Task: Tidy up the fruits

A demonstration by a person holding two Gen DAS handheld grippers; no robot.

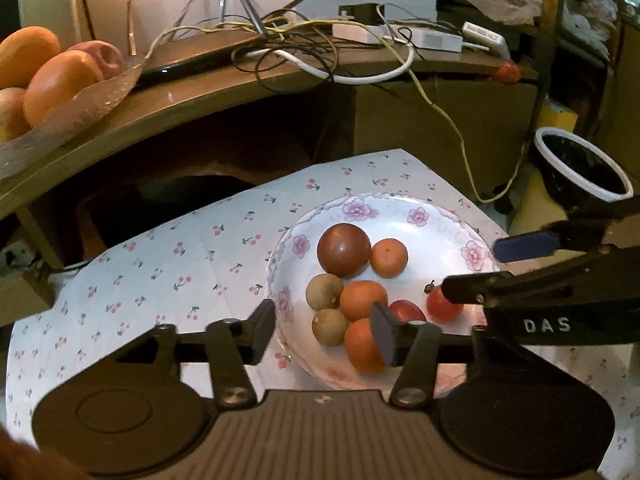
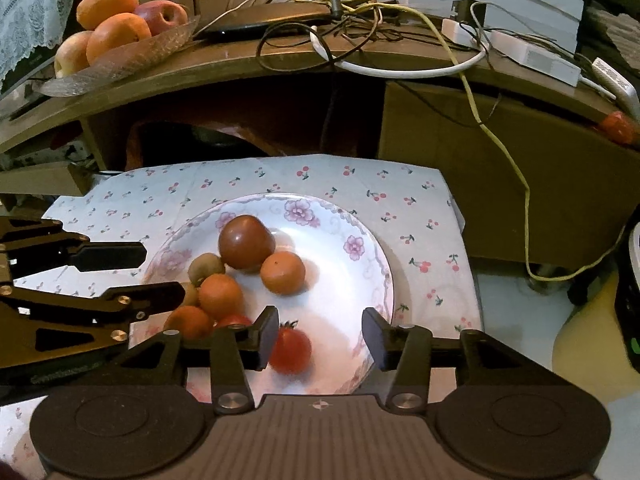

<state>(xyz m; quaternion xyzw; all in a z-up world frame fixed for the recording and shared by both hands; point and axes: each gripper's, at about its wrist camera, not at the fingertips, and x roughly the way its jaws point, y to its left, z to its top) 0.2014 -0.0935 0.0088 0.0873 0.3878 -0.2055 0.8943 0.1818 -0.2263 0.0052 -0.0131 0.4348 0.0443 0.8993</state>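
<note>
A flowered white plate (image 1: 436, 240) (image 2: 336, 288) holds a dark red tomato (image 1: 343, 250) (image 2: 246, 242), three small oranges (image 1: 389, 258), two brown round fruits (image 1: 324, 291) and small red tomatoes. My left gripper (image 1: 324, 332) is open over the plate's near left side. The brown fruits and an orange (image 1: 362, 346) lie between its fingers, unpressed. My right gripper (image 2: 320, 336) is open over the plate's near edge. A stemmed red tomato (image 2: 290, 350) (image 1: 442, 304) lies on the plate beside its left finger. Each gripper shows in the other's view, the left gripper (image 2: 132, 276) and the right gripper (image 1: 496, 268).
The plate sits on a cherry-print cloth (image 1: 180, 260). Behind it a wooden shelf carries a glass dish (image 2: 116, 60) of large oranges and apples, tangled cables (image 1: 320, 40) and a small red fruit (image 2: 618, 128) at its right end. A black bowl with a white rim (image 1: 580, 164) stands at the right.
</note>
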